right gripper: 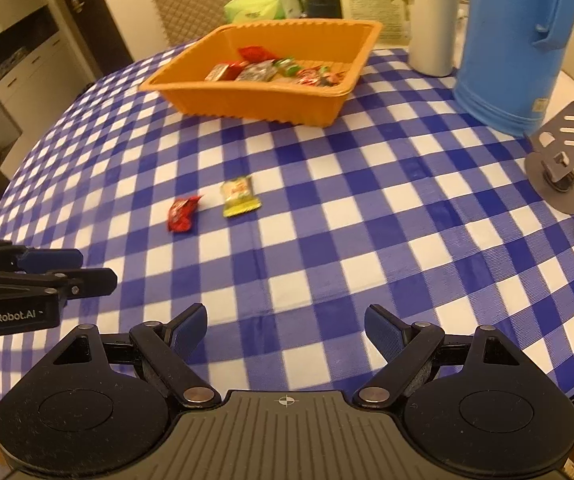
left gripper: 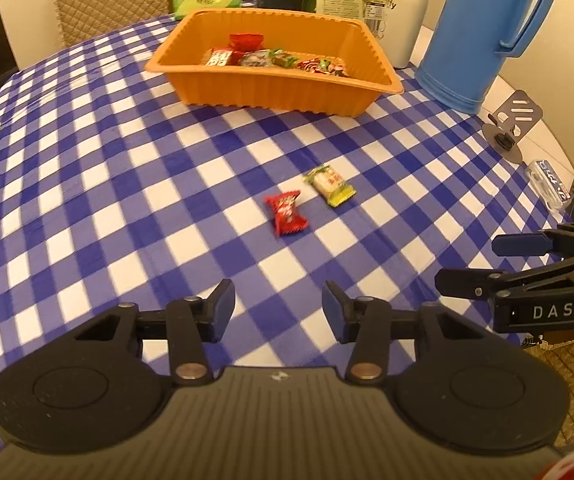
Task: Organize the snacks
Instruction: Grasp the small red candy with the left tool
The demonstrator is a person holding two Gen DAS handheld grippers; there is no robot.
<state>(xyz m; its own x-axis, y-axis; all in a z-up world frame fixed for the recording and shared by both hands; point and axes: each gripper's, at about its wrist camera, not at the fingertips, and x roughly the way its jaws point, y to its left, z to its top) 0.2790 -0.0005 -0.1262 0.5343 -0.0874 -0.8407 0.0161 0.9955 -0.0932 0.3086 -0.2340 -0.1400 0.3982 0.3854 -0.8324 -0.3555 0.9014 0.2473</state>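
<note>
Item: two loose snacks lying on the checked worktop (left gripper: 127, 160), red candy (left gripper: 286, 214) and green-yellow bar (left gripper: 329, 189), just beside each other, not touching; orange tray (left gripper: 271, 88) beyond them already holding several wrapped sweets

Left claw (left gripper: 279, 312): jaws standing wide, gripping nothing; red candy lying straight ahead of its gap, long axis running roughly away from the claw, bar slightly right and farther

Right claw (right gripper: 285, 334): jaws spread wide, holding nothing; both snacks sitting ahead and well to its left

Judgement: left claw is looking the nearer and better aligned, red candy first; both snacks apart from either claw
</note>
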